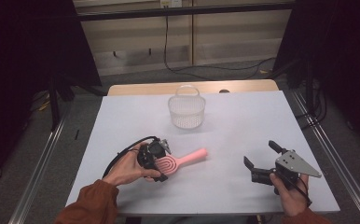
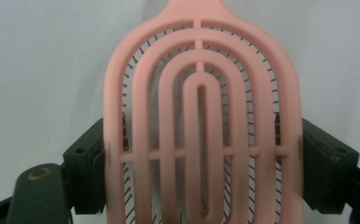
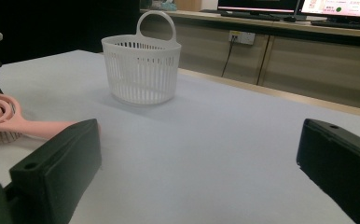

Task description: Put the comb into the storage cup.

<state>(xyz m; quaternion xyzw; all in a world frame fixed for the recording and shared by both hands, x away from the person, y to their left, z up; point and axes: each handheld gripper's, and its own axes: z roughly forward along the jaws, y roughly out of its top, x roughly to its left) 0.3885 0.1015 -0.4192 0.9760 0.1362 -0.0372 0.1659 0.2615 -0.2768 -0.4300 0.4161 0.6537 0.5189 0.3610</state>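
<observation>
— How much room is there on the tabletop (image 1: 243, 116)?

— Plenty; the white basket (image 1: 186, 111) stands near the far edge, about the middle, and the wide stretch between the two hands is bare; the right gripper (image 1: 262, 161) sits near the front right corner, close to the near edge.

— Any writing to read?

— Screens glow at the top right of the right gripper view, but their text is too small to tell; the brush bears no lettering I can make out.

— And the pink hairbrush (image 1: 173, 163)?

— It lies on the tabletop at front left, handle pointing right and a little away; the left gripper (image 2: 201, 154) is clamped on the brush head, one pad pressing each long edge — bristles down.

— The right one?

— Released; jaws spread wide, well apart from the brush.
</observation>
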